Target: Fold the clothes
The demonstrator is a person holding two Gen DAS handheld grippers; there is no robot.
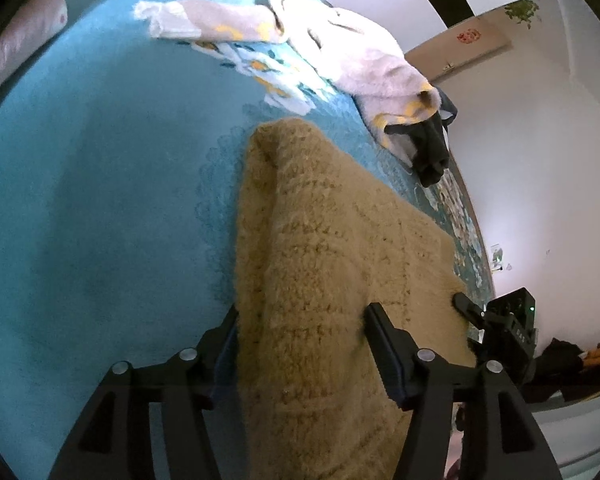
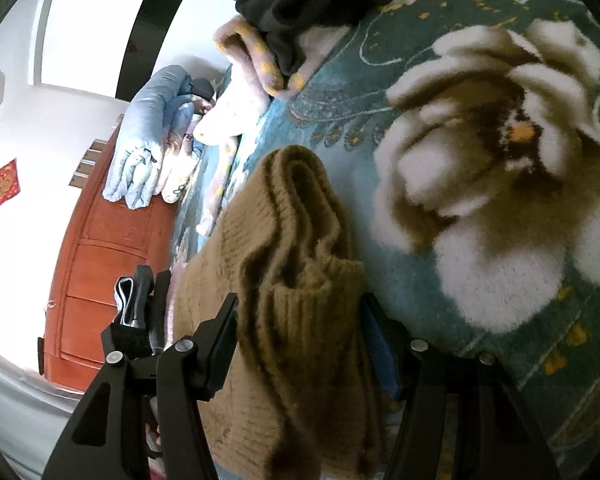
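Item: tan knitted sweater [image 1: 320,248], lying on the teal bedspread [image 1: 100,200], partly folded, with a bunched ribbed part [image 2: 300,216] toward the far end.

My left gripper [image 1: 300,320]: fingers set fairly wide, sweater fabric filling the gap between them; I cannot tell whether they actually clamp it.

My right gripper [image 2: 298,316]: same stance at the sweater's other near edge, the knit heaped between the fingers; grip likewise unclear. From the left camera I see this gripper's tip touching the sweater's right edge [image 1: 466,306].

Other stock on the bed: a pale fleecy garment with yellow marks [image 1: 352,52], far right of the sweater; a dark garment [image 1: 432,148] lying against it; a large white flower print [image 2: 500,160] on the bedspread, right of the sweater.

Beyond the bed: a folded light-blue quilt [image 2: 144,140] resting against a reddish wooden headboard [image 2: 100,264].
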